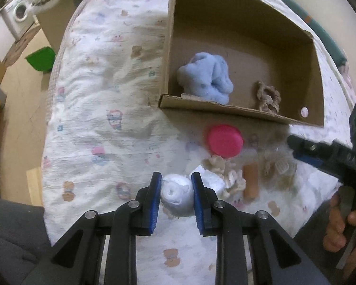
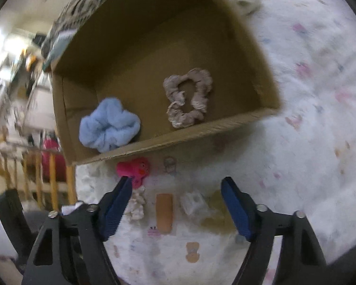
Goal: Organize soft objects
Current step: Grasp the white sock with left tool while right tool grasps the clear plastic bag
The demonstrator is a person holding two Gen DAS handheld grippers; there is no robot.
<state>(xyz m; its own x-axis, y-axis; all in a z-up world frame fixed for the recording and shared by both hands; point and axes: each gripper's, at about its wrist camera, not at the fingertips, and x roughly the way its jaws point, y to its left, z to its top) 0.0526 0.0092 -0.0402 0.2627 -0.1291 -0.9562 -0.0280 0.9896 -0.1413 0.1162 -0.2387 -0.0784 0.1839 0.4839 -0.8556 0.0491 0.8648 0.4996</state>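
Observation:
My left gripper [image 1: 176,196] is shut on a white rolled cloth ball [image 1: 176,193], held just above the bed. An open cardboard box [image 1: 168,47] lies ahead with a fluffy light-blue scrunchie [image 1: 205,78] and a beige scrunchie [image 1: 267,97] inside. My right gripper [image 2: 178,204] stands open over a row of small items on the blanket: a cream scrunchie [image 2: 137,205], a tan oblong piece [image 2: 164,211] and a small white piece [image 2: 192,201]. None of them touches its pads. A pink octopus toy [image 2: 135,169] lies by the box's front wall [image 2: 178,137].
A white printed blanket [image 1: 102,99] covers the bed, whose edge drops to the floor on the left. A green bin [image 1: 41,58] and a washing machine [image 1: 19,14] stand beyond it. A wooden railing [image 2: 35,173] runs along the left. A hand [image 1: 339,223] is at the right edge.

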